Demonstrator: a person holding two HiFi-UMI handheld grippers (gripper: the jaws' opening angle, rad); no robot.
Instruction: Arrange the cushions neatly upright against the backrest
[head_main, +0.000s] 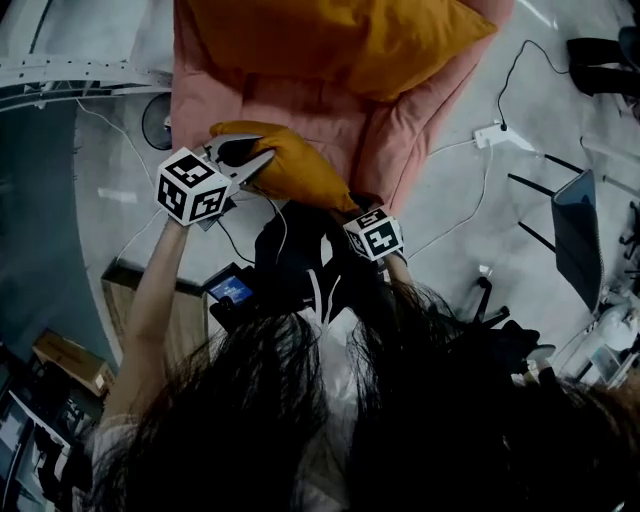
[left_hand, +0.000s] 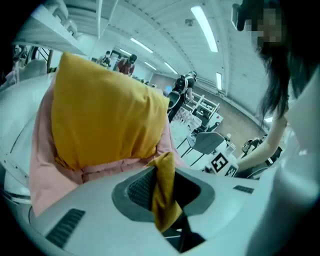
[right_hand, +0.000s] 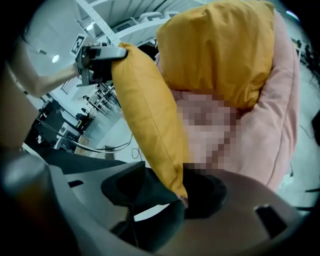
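A pink padded armchair (head_main: 330, 130) stands in front of me. One orange cushion (head_main: 330, 35) leans upright against its backrest, also seen as the orange cushion (left_hand: 105, 115) in the left gripper view. A second orange cushion (head_main: 295, 165) hangs over the seat's front, stretched between both grippers. My left gripper (head_main: 252, 160) is shut on one corner of it; the fabric (left_hand: 164, 190) lies pinched between the jaws. My right gripper (head_main: 352, 203) is shut on the opposite corner (right_hand: 181, 190), and the second cushion (right_hand: 147, 120) stands on edge from there toward the left gripper (right_hand: 102, 57).
A white power strip (head_main: 497, 133) with cables lies on the floor right of the armchair. A dark folding chair (head_main: 580, 235) stands further right. A round fan (head_main: 157, 122) and a wooden box (head_main: 125, 300) are at the left. People stand far back in the hall (left_hand: 127, 62).
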